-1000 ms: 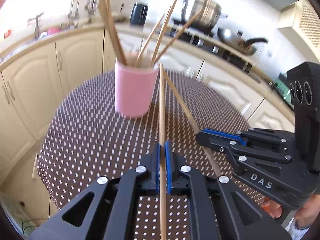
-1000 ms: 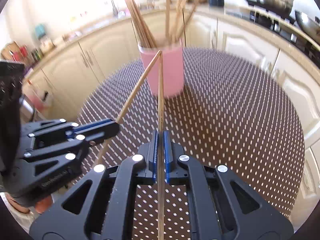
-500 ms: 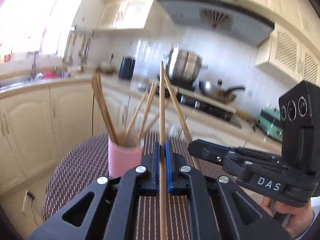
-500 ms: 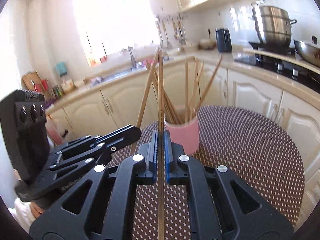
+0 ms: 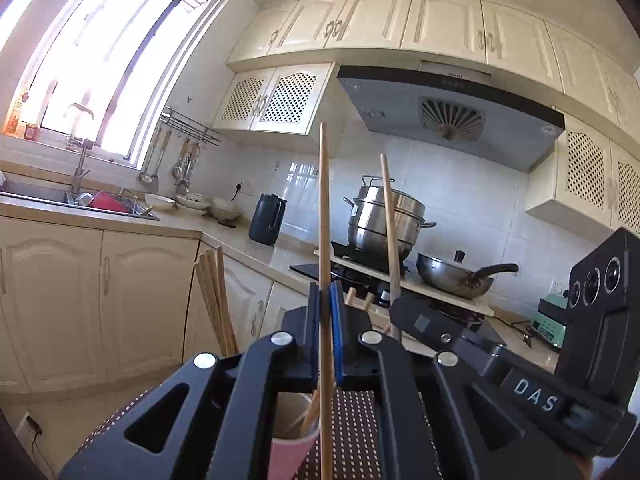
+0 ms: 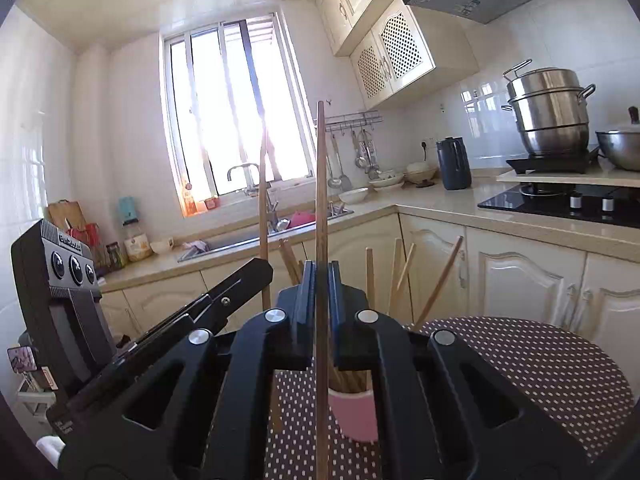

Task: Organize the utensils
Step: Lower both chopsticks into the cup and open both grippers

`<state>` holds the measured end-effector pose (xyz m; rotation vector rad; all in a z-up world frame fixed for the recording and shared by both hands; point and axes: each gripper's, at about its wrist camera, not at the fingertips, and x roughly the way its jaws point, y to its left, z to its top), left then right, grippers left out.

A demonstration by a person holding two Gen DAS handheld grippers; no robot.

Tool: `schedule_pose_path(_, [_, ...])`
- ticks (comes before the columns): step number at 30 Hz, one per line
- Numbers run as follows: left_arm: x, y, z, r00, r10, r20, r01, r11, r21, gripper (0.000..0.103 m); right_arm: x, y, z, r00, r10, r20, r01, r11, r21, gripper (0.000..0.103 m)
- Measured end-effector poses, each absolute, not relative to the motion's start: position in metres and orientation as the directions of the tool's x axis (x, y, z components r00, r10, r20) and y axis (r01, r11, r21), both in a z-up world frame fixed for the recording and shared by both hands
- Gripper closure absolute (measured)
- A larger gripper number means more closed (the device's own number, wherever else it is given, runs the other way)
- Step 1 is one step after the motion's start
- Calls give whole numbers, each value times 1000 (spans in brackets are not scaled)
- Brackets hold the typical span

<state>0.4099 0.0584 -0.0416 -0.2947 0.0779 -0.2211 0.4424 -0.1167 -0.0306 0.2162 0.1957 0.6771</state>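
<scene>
Left wrist view is showing the left gripper (image 5: 326,320) pinching one long thin wooden chopstick (image 5: 325,216) between its blue-lined jaws, which are standing nearly closed on it. The stick is standing almost upright, and its lower end is reaching down beside the rim of the pink cylindrical cup (image 5: 290,446) on the brown dotted tablecloth (image 5: 356,420); whether that end is already inside the mouth I cannot tell. Just to the right, the right gripper (image 5: 404,316) is gripping a second thin wooden chopstick (image 5: 389,232), also nearly upright.

In the right wrist view the right gripper (image 6: 322,304) is closing on its chopstick (image 6: 320,184) at about the middle of the length, and the pink cup (image 6: 354,416) is sitting just below and slightly right of the jaws. Several other wooden chopsticks (image 6: 438,280) are already leaning in this cup. The left gripper (image 6: 256,276) is appearing at the left with its own stick (image 6: 263,200).

I am judging that these chopsticks are very light and stiff, but smooth and round, so they are probably turning easily inside flat pads. Taking hold near the middle, as both tools are doing, is keeping the balance; a grip near one end would let the stick swing. The cup is looking light too, and the leaning sticks are crowding its mouth, so a push from the side may tip it. Lowering each stick straight down into a free gap seems to be the safer way.
</scene>
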Motion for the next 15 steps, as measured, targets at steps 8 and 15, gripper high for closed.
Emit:
schedule_pose_path(8, [462,70,-64,983,-181,-25,166,941,-296,97,470,-99,-48,795,604,45,-600,774,204,97])
schedule_pose_path(15, [479,73,-83,983,-177,-39,160,948,-277,97,485,-90,-68,778,624,70,-625,759,182,97])
